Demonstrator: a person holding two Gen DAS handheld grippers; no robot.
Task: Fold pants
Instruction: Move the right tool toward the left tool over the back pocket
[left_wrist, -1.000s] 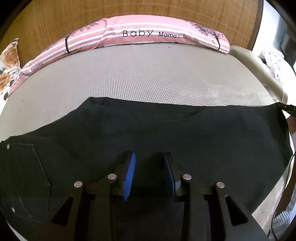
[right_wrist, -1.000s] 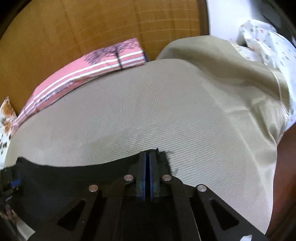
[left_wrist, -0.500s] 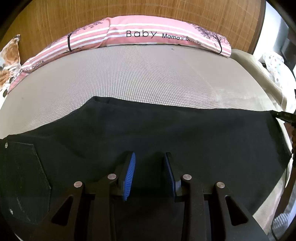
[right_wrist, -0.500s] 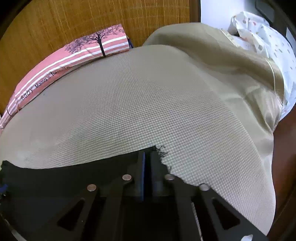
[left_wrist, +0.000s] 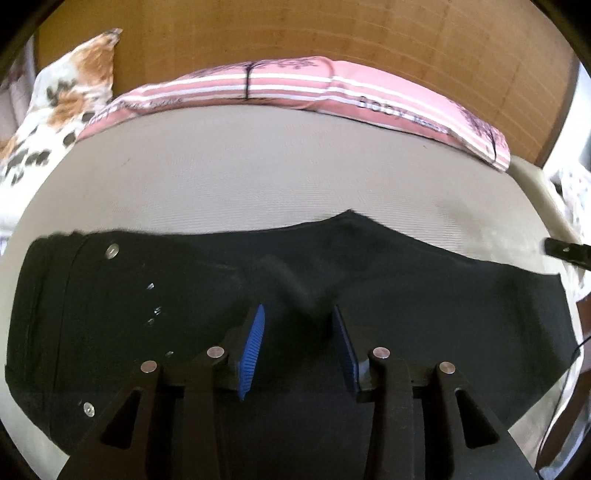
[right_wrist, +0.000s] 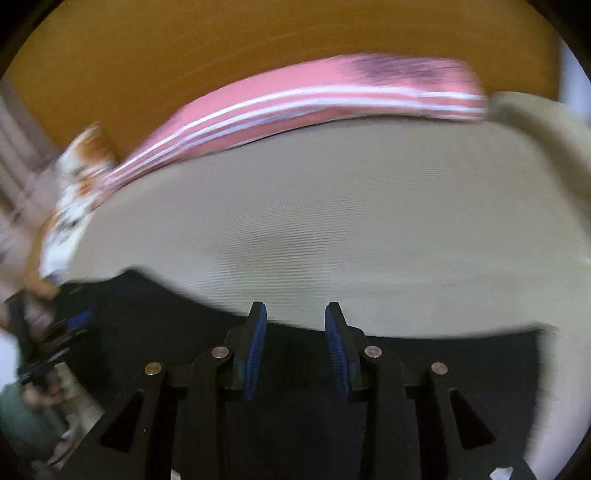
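Left wrist: pants (left_wrist: 406, 295) lie flat on bed (left_wrist: 258, 177), L gripper (left_wrist: 299, 332) jaws just widened, apart over a crease, empty. Smooth it first.
Right wrist: R gripper (right_wrist: 293, 332) just opened, empty; regrip hem squarely.

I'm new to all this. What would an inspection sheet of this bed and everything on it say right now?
Surface: beige bed, mostly bare.
Job's things: black pants spread flat, a ridge near the middle.
Clutter: pink pillow; floral pillow.
Claws: left claw just widened, open over the ridge; right claw just opened, nothing between, above the pants' edge.
Cables: thin dark cable at right edge.
Surroundings: wooden headboard.
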